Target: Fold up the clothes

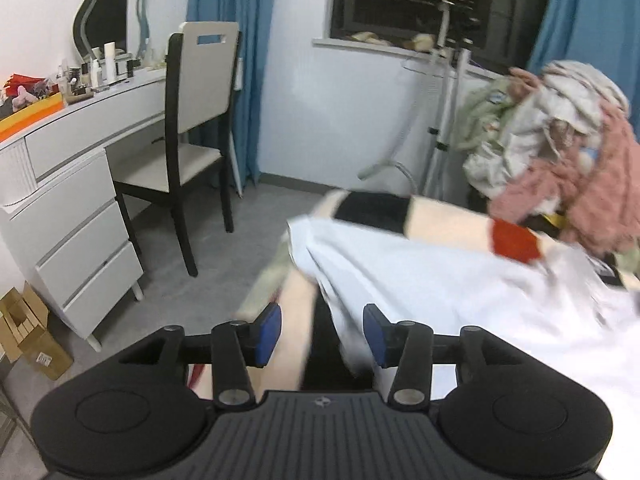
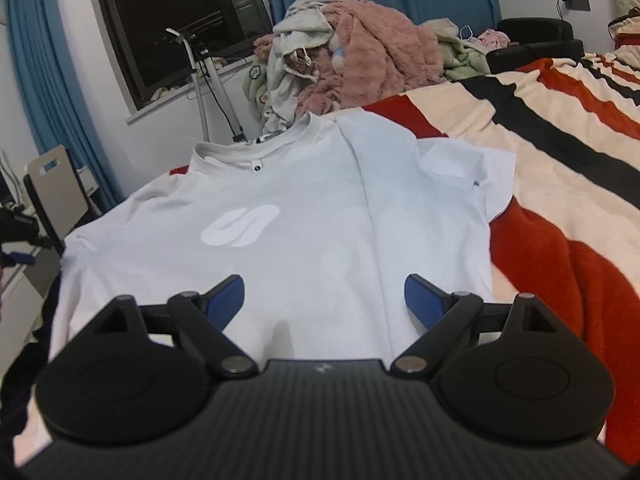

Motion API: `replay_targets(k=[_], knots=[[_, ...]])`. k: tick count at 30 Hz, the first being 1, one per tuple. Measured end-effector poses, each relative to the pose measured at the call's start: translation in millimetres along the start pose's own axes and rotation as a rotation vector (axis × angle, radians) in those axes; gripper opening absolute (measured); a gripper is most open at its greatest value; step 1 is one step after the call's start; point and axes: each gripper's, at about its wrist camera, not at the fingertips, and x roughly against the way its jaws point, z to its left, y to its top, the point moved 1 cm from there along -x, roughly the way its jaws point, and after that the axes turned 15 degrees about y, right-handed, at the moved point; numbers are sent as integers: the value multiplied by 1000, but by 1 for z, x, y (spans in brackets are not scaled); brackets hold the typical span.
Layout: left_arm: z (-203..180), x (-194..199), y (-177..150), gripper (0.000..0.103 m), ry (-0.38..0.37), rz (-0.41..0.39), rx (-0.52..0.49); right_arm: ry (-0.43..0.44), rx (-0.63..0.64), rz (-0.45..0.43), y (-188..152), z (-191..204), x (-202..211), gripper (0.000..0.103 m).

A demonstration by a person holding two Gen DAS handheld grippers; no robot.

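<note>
A white T-shirt (image 2: 304, 216) lies flat on the striped blanket (image 2: 560, 168), collar at the far end, a pale logo on its chest and its right sleeve folded inward. My right gripper (image 2: 324, 300) hovers open over the shirt's near hem, with nothing pinched between its blue pads. In the left wrist view the same shirt (image 1: 440, 280) is blurred and its left edge hangs over the bed's side. My left gripper (image 1: 322, 334) stands open at that edge. A fold of white cloth sits near its right pad (image 1: 376, 336), but neither pad presses on it.
A heap of pink and pale clothes (image 2: 352, 52) is piled at the far end of the bed. Left of the bed are a chair (image 1: 192, 128), a white dressing table (image 1: 72, 168) with a mirror, a garment steamer stand (image 1: 444, 92) and grey floor (image 1: 208, 280).
</note>
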Motion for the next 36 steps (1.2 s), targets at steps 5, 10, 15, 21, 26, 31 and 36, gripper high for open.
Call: replay_targets(k=[5, 10, 15, 21, 26, 31, 36], knots=[[3, 84, -60, 48, -62, 46, -68, -2, 17, -18, 0, 6, 28, 88], [7, 160, -129, 47, -160, 176, -133, -21, 59, -21, -4, 11, 47, 88], [8, 227, -200, 44, -282, 317, -254, -46, 30, -27, -5, 2, 59, 88], [9, 261, -260, 39, -283, 442, -363, -71, 10, -24, -7, -4, 69, 88], [10, 276, -273, 22, -258, 442, -418, -62, 12, -14, -8, -3, 72, 88], [43, 301, -247, 2, -280, 474, -444, -53, -15, -9, -8, -8, 73, 88], [90, 296, -227, 1, -60, 491, -476, -30, -38, -18, -5, -8, 72, 88]])
